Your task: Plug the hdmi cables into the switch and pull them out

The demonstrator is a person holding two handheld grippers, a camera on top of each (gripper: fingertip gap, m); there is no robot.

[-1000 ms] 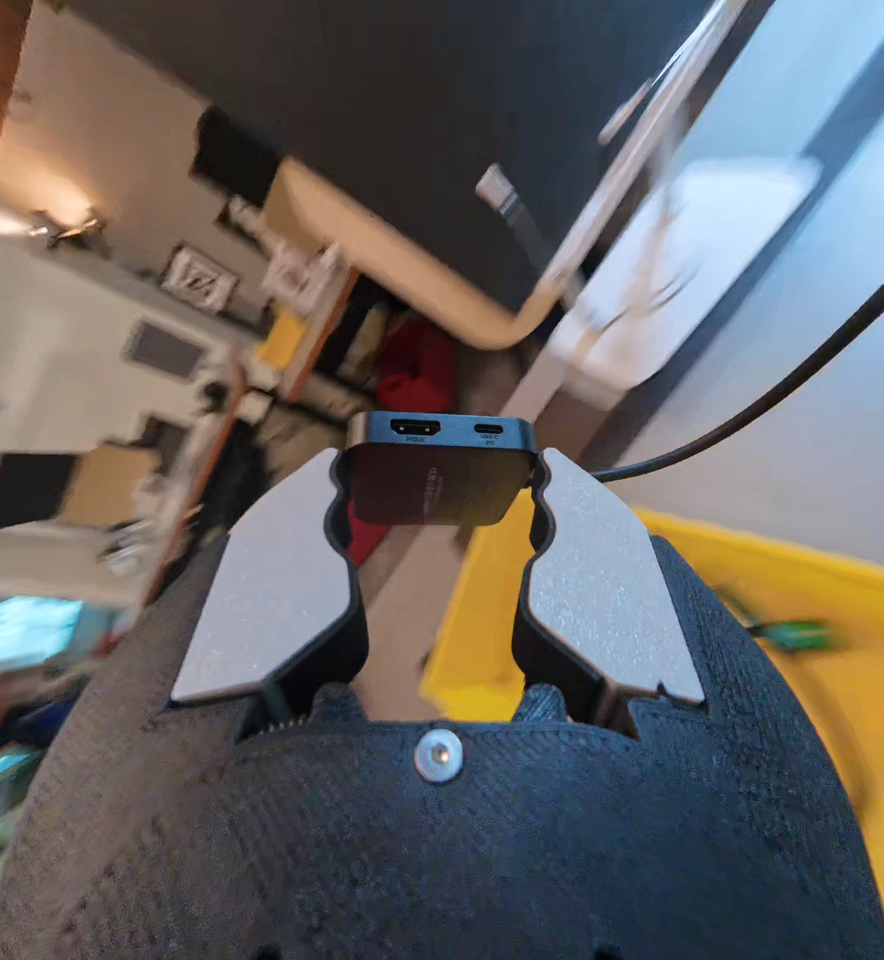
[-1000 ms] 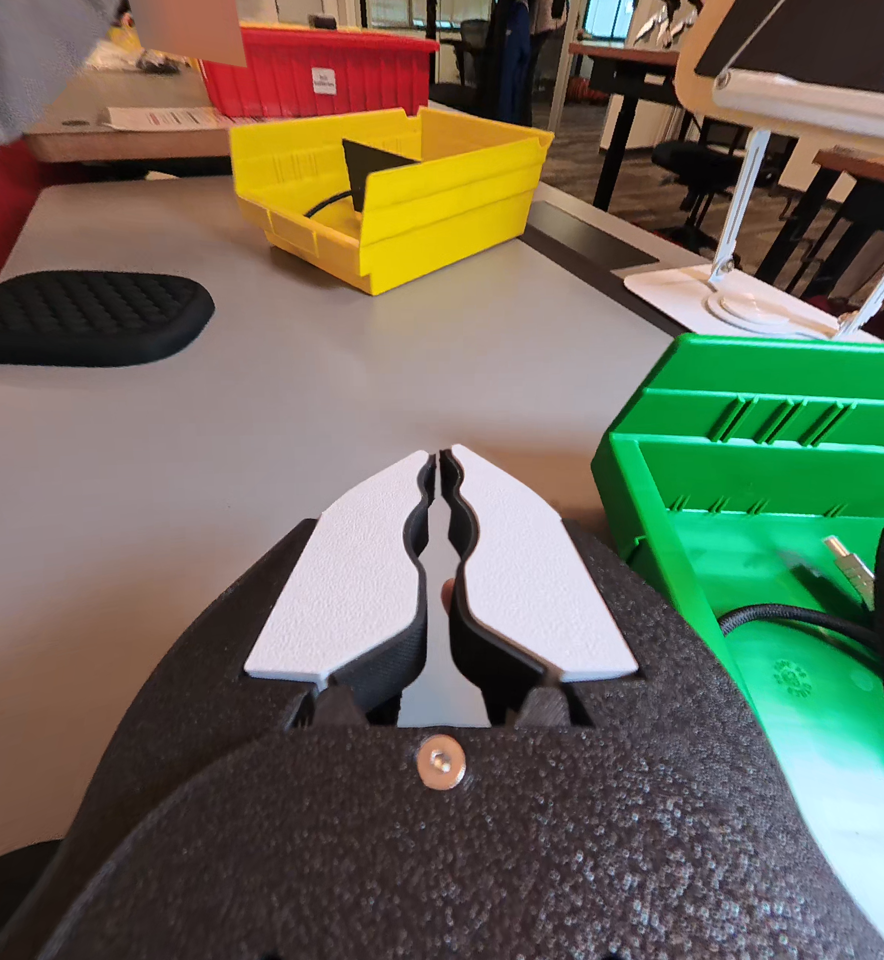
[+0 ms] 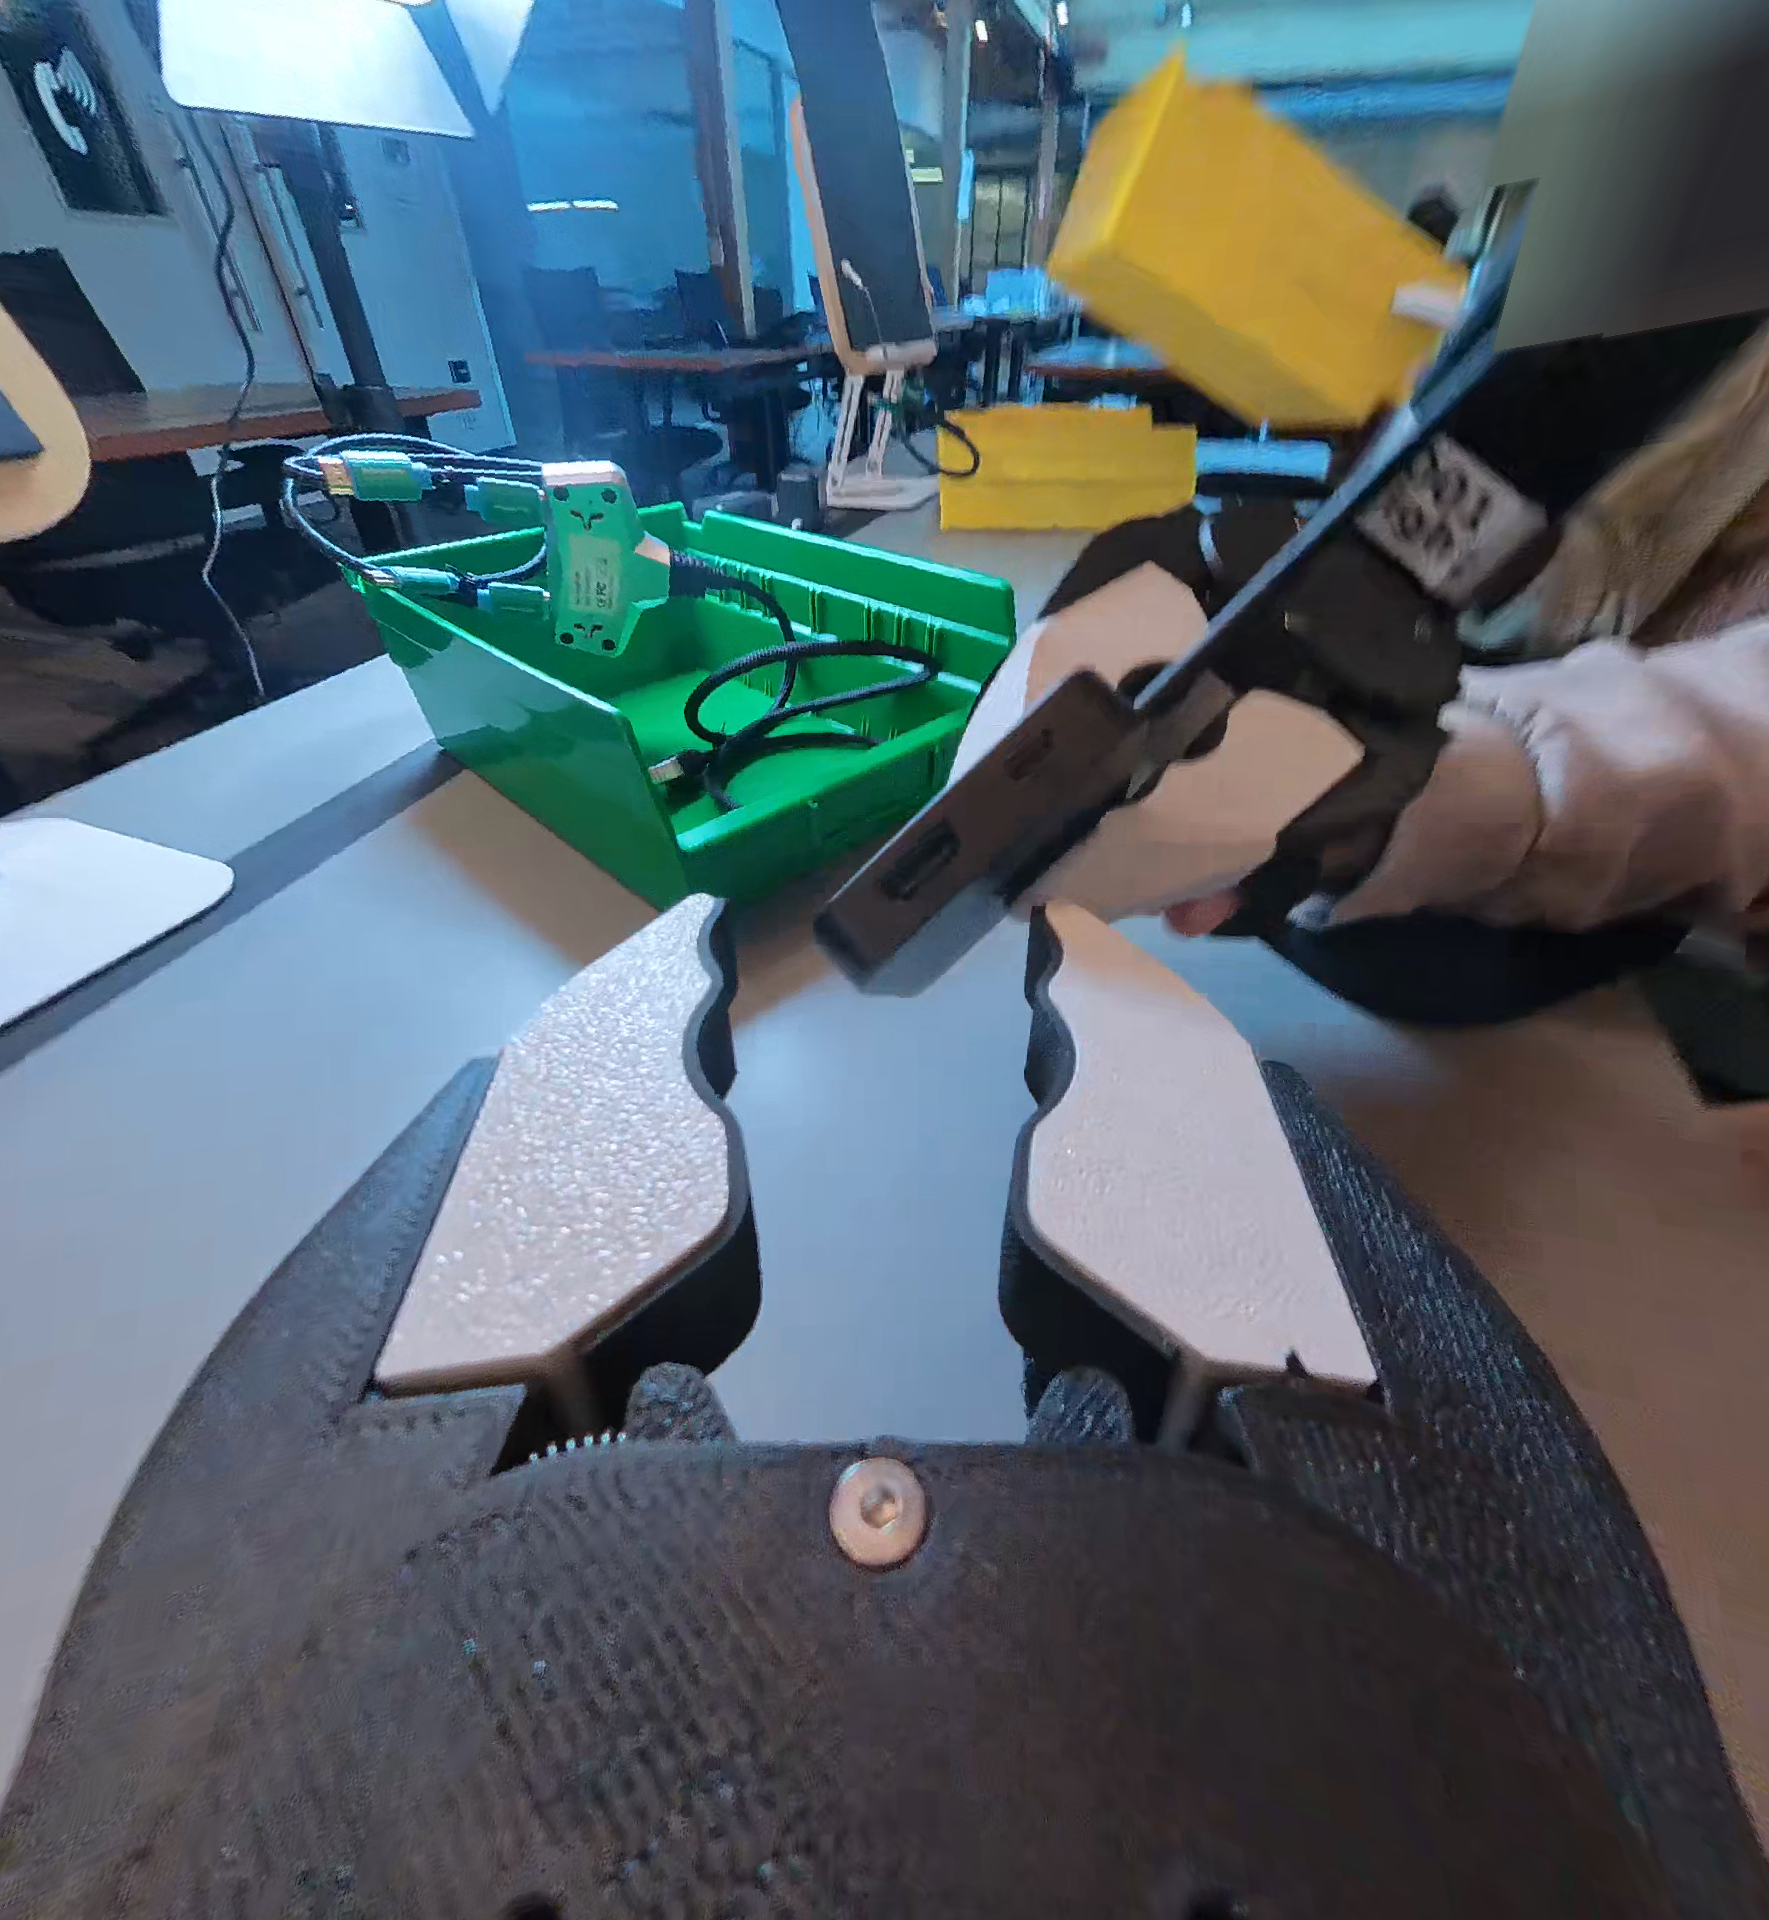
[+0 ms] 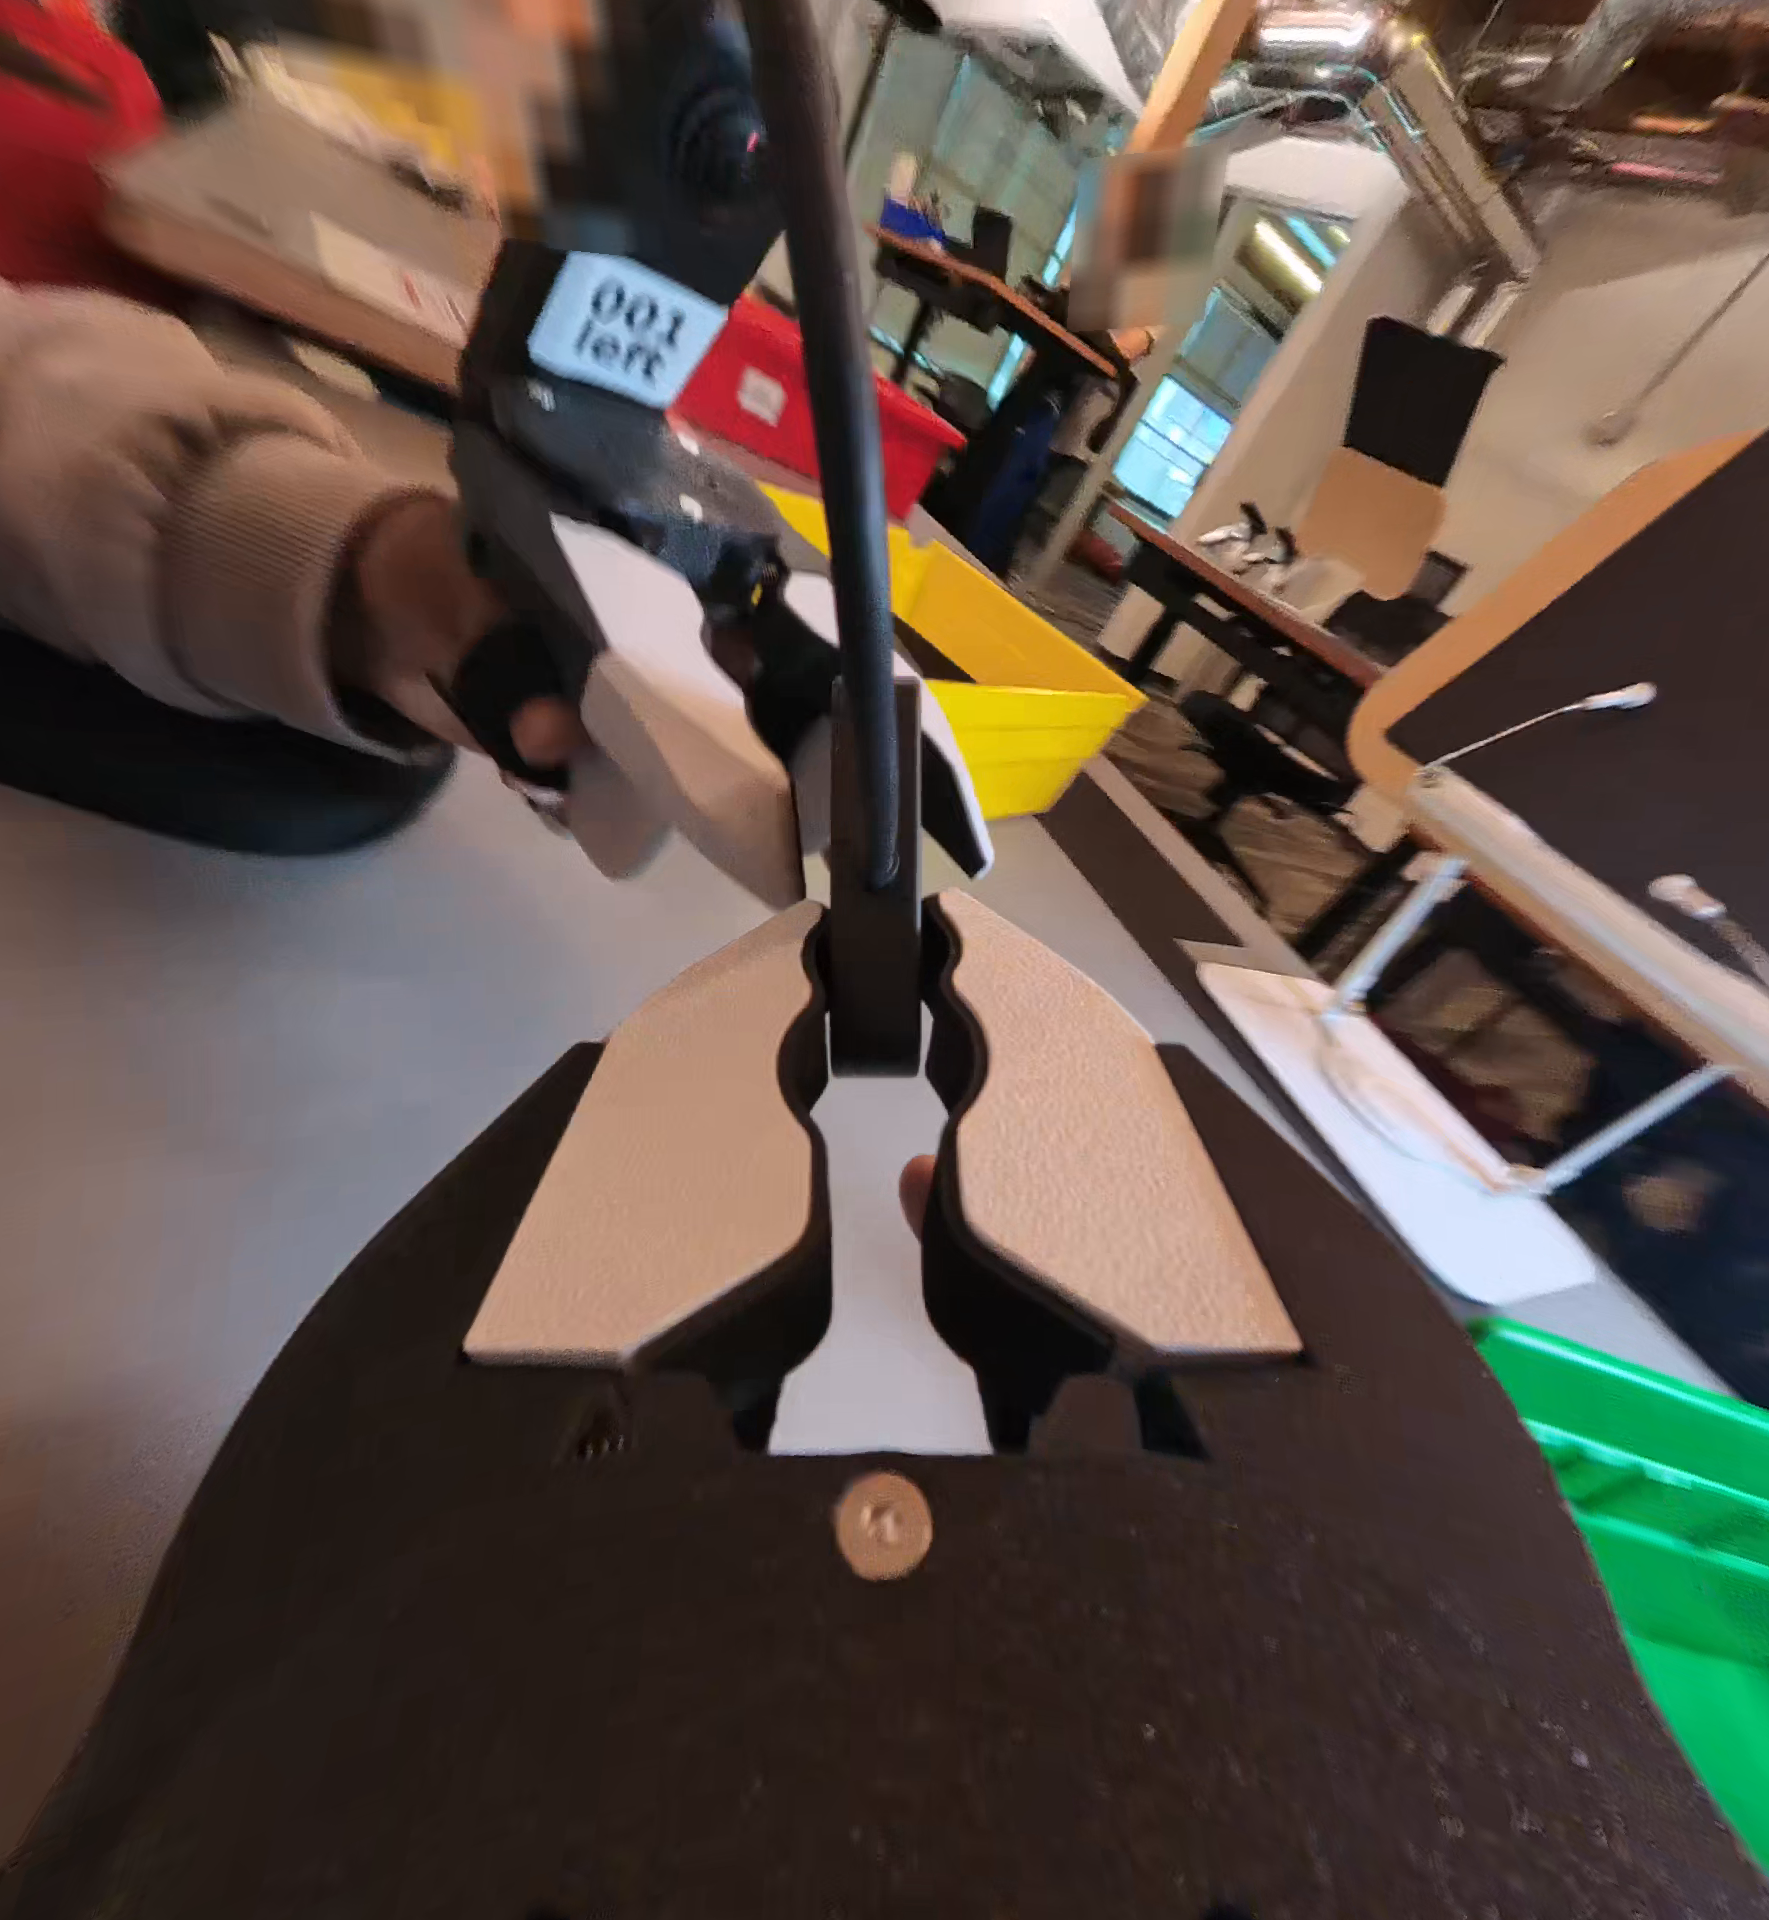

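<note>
Right gripper point(image 4: 875, 914): clamped on the switch point(image 4: 875, 987), a thin black slab seen edge-on between its tips. The switch's own black lead point(image 4: 838, 416) rises toward 12 o'clock.

Left gripper point(image 3: 872, 935): fingers apart, gripping nothing. In the left wrist view the switch point(image 3: 953, 842) sits at 12 to 1 o'clock, just past the tips, tilted, with its port edge facing this gripper. It is held above the grey table point(image 3: 236, 1039), not resting on it. No plug is in those ports.

Step in hand, as I judge it: steady the switch and free the left gripper to fetch a cable.
- Keep the right clamp firm on the flat faces, clear of the ports.
- Keep the port edge turned toward the left side.
- Draw the left gripper straight back so it does not knock the slab.
- Watch the lead; it may tug the slab askew.

Containers:
- Green bin point(image 3: 547, 707), at 11 o'clock in the left wrist view. It holds a coiled black braided cable point(image 3: 797, 686); its plug type is too small to tell. A teal multi-plug adapter point(image 3: 589, 561) is draped over the back rim.
- Yellow bin point(image 4: 1015, 717), at 1 o'clock behind the switch in the right wrist view. Contents are hidden.
</note>
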